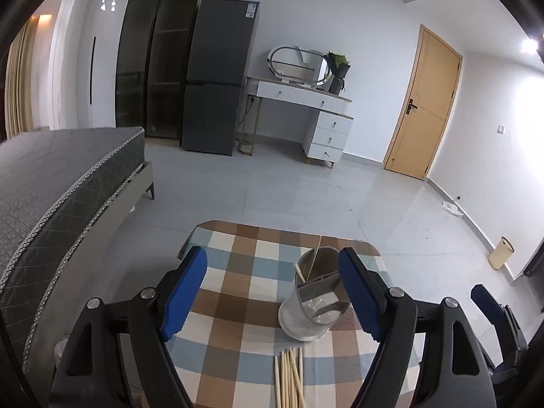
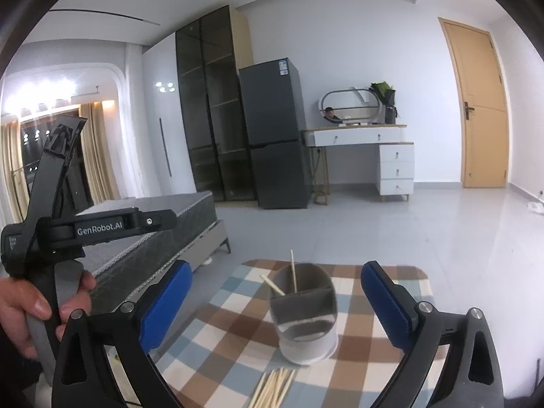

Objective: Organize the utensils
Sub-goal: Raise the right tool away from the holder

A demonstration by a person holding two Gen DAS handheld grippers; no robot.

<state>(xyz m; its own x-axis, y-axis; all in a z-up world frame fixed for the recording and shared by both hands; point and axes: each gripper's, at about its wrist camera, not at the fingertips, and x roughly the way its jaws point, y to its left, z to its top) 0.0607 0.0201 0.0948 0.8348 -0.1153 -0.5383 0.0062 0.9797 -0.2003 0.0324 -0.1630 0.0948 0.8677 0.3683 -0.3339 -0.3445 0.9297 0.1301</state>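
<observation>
A white and grey utensil holder (image 1: 311, 301) (image 2: 304, 316) with inner partitions stands on a checked tablecloth (image 1: 238, 265) (image 2: 367, 292). Two wooden chopsticks (image 1: 306, 272) (image 2: 293, 272) lean inside it. A bundle of several more chopsticks (image 1: 289, 377) (image 2: 273, 387) lies flat on the cloth in front of the holder. My left gripper (image 1: 272, 289) is open above the cloth, with nothing between its blue pads (image 1: 185, 292). My right gripper (image 2: 273, 302) is open wide, and the holder shows between its blue pads (image 2: 384, 302) without touching them.
The small table stands on a grey tiled floor. A bed (image 1: 51, 183) lies to the left. A dark fridge (image 1: 217, 78), a white dressing table (image 1: 306, 102) and a wooden door (image 1: 425, 105) line the far wall. A hand (image 2: 30, 309) holds the left gripper's handle.
</observation>
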